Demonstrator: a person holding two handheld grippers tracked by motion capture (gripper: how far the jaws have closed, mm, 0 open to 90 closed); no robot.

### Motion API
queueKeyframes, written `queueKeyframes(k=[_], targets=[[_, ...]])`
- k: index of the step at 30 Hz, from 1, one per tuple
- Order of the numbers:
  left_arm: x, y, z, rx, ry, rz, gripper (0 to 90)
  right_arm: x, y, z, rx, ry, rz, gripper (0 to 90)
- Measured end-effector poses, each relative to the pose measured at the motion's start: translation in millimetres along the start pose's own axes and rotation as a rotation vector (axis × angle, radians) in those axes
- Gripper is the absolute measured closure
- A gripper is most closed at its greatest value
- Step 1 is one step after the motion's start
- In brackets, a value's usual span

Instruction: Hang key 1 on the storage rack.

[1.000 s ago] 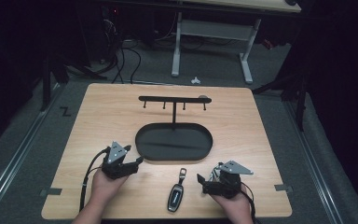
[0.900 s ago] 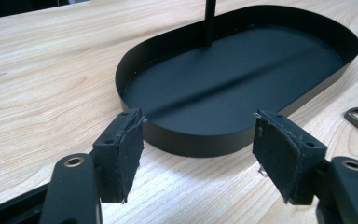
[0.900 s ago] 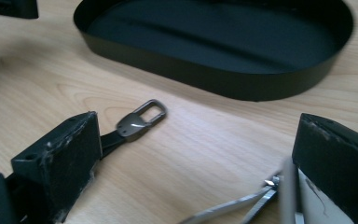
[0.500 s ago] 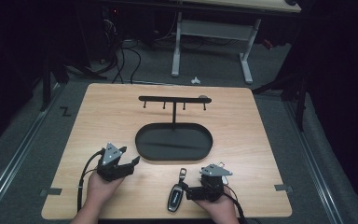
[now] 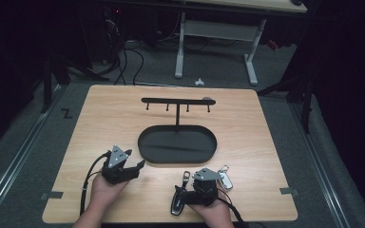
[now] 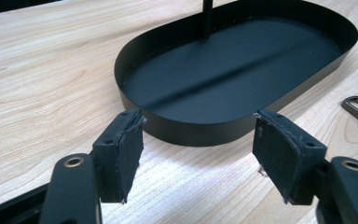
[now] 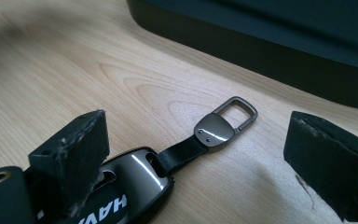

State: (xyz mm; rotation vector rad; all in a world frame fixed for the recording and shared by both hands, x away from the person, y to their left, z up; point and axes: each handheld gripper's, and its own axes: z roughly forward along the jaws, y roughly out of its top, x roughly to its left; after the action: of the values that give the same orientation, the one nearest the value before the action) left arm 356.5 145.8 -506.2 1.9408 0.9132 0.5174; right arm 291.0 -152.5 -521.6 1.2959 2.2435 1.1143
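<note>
Right claw (image 7: 196, 163) astride glossy black key fob (image 7: 135, 186)

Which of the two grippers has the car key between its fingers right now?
The right gripper, near the table's front edge: the car key lies between its open fingers, unpinched. The left gripper faces the black tray, with nothing between its fingers.

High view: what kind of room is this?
Probably a lab or workshop set up for recording. A wooden table stands on grey carpet, cables trail on the floor behind it, and a white-legged desk stands beyond. The surroundings are dark.
</note>
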Motion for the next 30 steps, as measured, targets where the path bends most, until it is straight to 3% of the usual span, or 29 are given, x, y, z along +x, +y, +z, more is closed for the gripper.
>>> queueKeyframes(k=[2,8,15,19,23,26,30], targets=[[0.6,-0.6,-0.2,0.003,0.001,0.001,33.7,5.2,0.1,2.8,0.015,-0.021,-0.044,7.4],[2.0,-1.6,0.4,0.008,0.002,-0.006,33.7,2.2,-1.0,3.8,0.047,-0.038,-0.053,8.7],[2.8,-0.9,1.5,0.006,0.002,-0.007,33.8,-16.0,-5.0,-7.2,0.045,-0.073,-0.016,9.3],[2.3,-0.8,2.3,0.011,-0.002,-0.003,33.8,-20.0,-5.7,-14.0,0.028,-0.057,0.002,9.6],[2.3,-0.5,2.3,0.005,-0.002,-0.007,33.8,-11.9,-7.3,-14.4,0.036,-0.006,0.013,9.6],[2.2,-0.3,1.5,0.002,-0.001,-0.006,33.9,0.2,-9.9,-8.1,0.065,0.013,-0.028,9.6],[3.1,-0.3,1.3,0.002,-0.002,-0.007,33.9,-0.7,-11.4,-6.6,0.085,0.001,-0.042,10.5]])
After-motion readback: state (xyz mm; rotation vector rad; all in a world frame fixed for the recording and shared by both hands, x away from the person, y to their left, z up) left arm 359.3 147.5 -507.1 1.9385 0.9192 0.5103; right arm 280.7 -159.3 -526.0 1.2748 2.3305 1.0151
